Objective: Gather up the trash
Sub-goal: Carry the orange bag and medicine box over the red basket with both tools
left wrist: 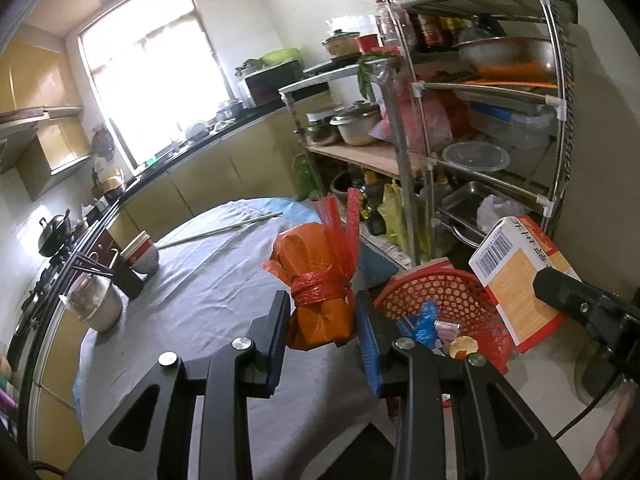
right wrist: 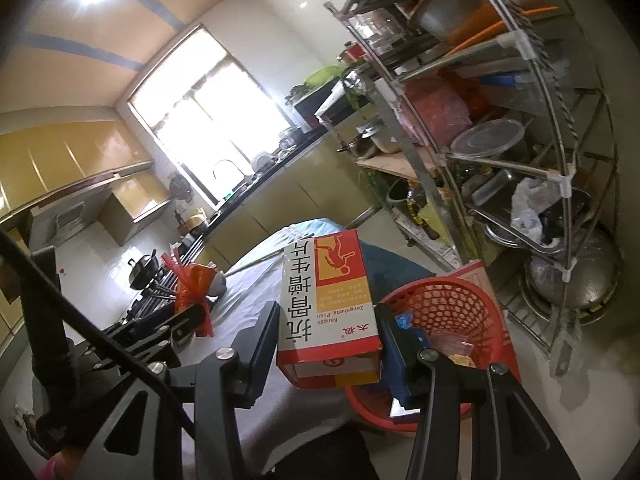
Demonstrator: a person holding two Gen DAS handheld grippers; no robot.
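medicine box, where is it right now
The medicine box is held in the right gripper, beside and above the red basket off the table's edge.

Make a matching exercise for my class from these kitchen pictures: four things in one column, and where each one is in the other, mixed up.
Things:
1. orange packet tied with red netting
2. medicine box
3. blue wrapper
4. stacked bowls

Places:
A. inside the red basket
B. in the right claw
C. on the grey tablecloth
D. in the left claw

Pairs: 1-D, 2-B, 3-A, 4-C
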